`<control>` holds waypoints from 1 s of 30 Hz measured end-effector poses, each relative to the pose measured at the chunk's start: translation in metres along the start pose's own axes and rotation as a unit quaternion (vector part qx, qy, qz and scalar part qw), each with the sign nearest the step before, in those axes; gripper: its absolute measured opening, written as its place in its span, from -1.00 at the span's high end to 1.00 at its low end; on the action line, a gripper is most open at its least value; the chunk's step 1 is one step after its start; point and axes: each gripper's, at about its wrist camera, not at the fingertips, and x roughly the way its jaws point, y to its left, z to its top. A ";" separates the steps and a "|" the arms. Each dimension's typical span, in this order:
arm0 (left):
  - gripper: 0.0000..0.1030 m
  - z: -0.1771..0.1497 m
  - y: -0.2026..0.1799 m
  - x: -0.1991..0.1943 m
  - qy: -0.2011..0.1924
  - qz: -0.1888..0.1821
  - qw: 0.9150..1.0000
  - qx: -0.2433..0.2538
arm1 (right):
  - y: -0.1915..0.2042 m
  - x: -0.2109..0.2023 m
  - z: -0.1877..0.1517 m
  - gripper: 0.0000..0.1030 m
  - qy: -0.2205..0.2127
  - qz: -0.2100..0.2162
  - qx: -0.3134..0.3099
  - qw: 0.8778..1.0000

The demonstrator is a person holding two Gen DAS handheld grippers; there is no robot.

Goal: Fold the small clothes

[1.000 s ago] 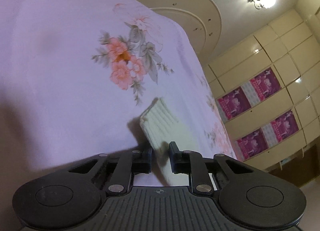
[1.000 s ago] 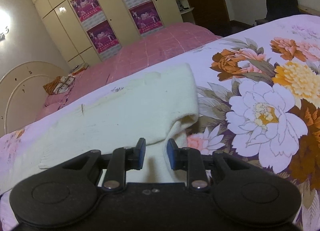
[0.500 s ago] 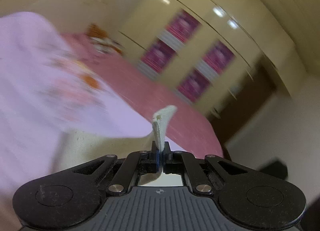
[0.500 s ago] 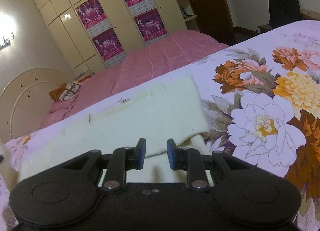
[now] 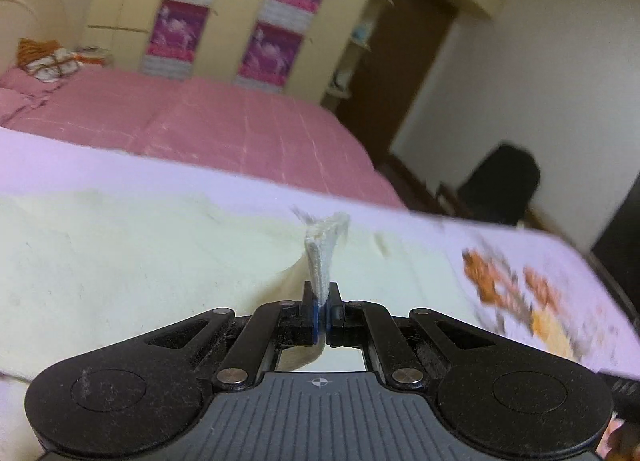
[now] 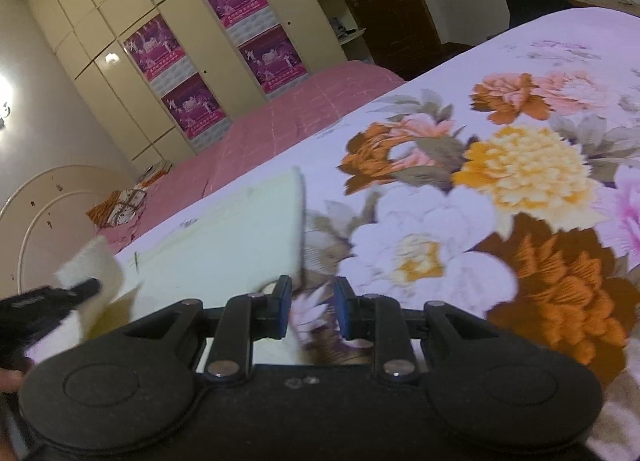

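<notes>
**Soft knit, pinched at one corner**

My left tongs [image 5: 322, 311] are clamped tight on a corner of the cream knit garment [image 5: 132, 261] — a doubled strip of its edge stands up between the pads, and the cloth trails away from it in a loose slope. In the right wrist view I see those same tongs at the left edge, carrying that corner raised above the rest of the piece. My right tongs [image 6: 310, 309] stand narrowly apart with nothing between the pads; the garment's near edge [image 6: 224, 245] lies just beside their left pad, on the floral bedspread [image 6: 520, 189].

The garment lies spread flat on the bed, its far side near the pink bedcover [image 5: 208, 129].

I judge it light and limp — it sags from a single pinch and will hold no shape of its own. The knit looks thick and grippy, so slipping seems unlikely, but it may stretch if I drag it. Best hold, to my mind: corners or the hem, both layers together, with the second pinch on the matching corner so the fold lands square.
</notes>
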 end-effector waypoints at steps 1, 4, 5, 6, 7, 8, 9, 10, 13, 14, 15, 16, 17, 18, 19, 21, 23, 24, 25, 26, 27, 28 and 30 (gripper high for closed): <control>0.94 0.000 -0.007 0.003 0.014 0.000 1.000 0.005 | -0.003 -0.001 0.001 0.54 0.000 0.001 0.002 1.000; 0.70 -0.013 -0.029 0.017 0.061 0.003 0.998 0.021 | -0.009 -0.002 0.005 0.52 0.001 0.010 0.006 1.000; 0.10 -0.022 -0.030 0.013 0.051 -0.009 0.998 0.030 | -0.009 -0.002 0.006 0.52 0.002 0.015 0.008 1.000; -0.43 -0.027 -0.034 0.005 0.044 -0.030 0.998 0.031 | -0.009 -0.001 0.008 0.49 0.004 0.021 0.011 1.000; -0.46 -0.028 -0.039 -0.005 0.034 -0.031 0.998 0.031 | -0.008 0.000 0.009 0.46 0.005 0.026 0.013 1.000; -0.45 -0.028 -0.043 -0.019 0.017 -0.015 0.999 0.043 | -0.008 0.001 0.010 0.44 0.008 0.033 0.014 0.999; -0.45 -0.029 -0.046 -0.033 0.001 -0.006 0.999 0.053 | -0.005 0.004 0.011 0.41 0.011 0.040 0.016 0.999; -0.45 -0.032 -0.043 -0.051 -0.020 0.007 0.998 0.058 | -0.002 0.007 0.012 0.39 0.014 0.048 0.017 0.999; -0.45 -0.036 -0.014 -0.093 -0.054 0.076 0.994 0.052 | 0.017 0.022 0.012 0.38 0.031 0.083 0.022 0.996; -0.45 -0.040 0.000 -0.108 -0.060 0.101 0.992 0.044 | 0.025 0.029 0.012 0.37 0.040 0.096 0.020 0.994; -0.45 -0.045 0.017 -0.122 -0.060 0.129 0.989 0.033 | 0.033 0.035 0.010 0.35 0.049 0.107 0.019 0.993; -0.45 -0.050 0.034 -0.133 -0.054 0.155 0.986 0.022 | 0.042 0.042 0.008 0.34 0.059 0.117 0.016 0.991; -0.45 -0.055 0.049 -0.141 -0.047 0.174 0.984 0.008 | 0.050 0.050 0.006 0.33 0.066 0.121 0.011 0.990; -0.45 -0.059 0.067 -0.149 -0.039 0.192 0.981 -0.014 | 0.059 0.058 0.004 0.31 0.076 0.124 0.003 0.989; -0.45 -0.062 0.082 -0.154 -0.033 0.202 0.978 -0.033 | 0.067 0.066 0.001 0.30 0.083 0.126 -0.004 0.989; -0.45 -0.064 0.102 -0.157 -0.027 0.213 0.975 -0.058 | 0.078 0.082 -0.004 0.28 0.099 0.126 -0.012 0.987; -0.45 -0.066 0.111 -0.154 -0.021 0.208 0.975 -0.071 | 0.085 0.099 -0.009 0.29 0.118 0.120 -0.008 0.986; -0.45 -0.065 0.111 -0.153 -0.025 0.203 0.976 -0.071 | 0.088 0.104 -0.010 0.29 0.119 0.120 -0.006 0.986; -0.45 -0.063 0.108 -0.150 -0.027 0.199 0.977 -0.068 | 0.092 0.106 -0.010 0.31 0.115 0.120 -0.011 0.986; -0.45 -0.062 0.106 -0.147 -0.026 0.196 0.978 -0.065 | 0.098 0.107 -0.009 0.38 0.116 0.119 -0.019 0.986; -0.45 -0.062 0.106 -0.140 -0.025 0.193 0.979 -0.064 | 0.105 0.109 -0.008 0.72 0.121 0.119 -0.034 0.985; -0.45 -0.061 0.103 -0.136 -0.023 0.191 0.980 -0.060 | 0.111 0.110 -0.007 0.90 0.123 0.117 -0.049 0.984; -0.45 -0.061 0.098 -0.126 -0.021 0.191 0.980 -0.046 | 0.123 0.105 -0.004 0.91 0.108 0.111 -0.088 0.984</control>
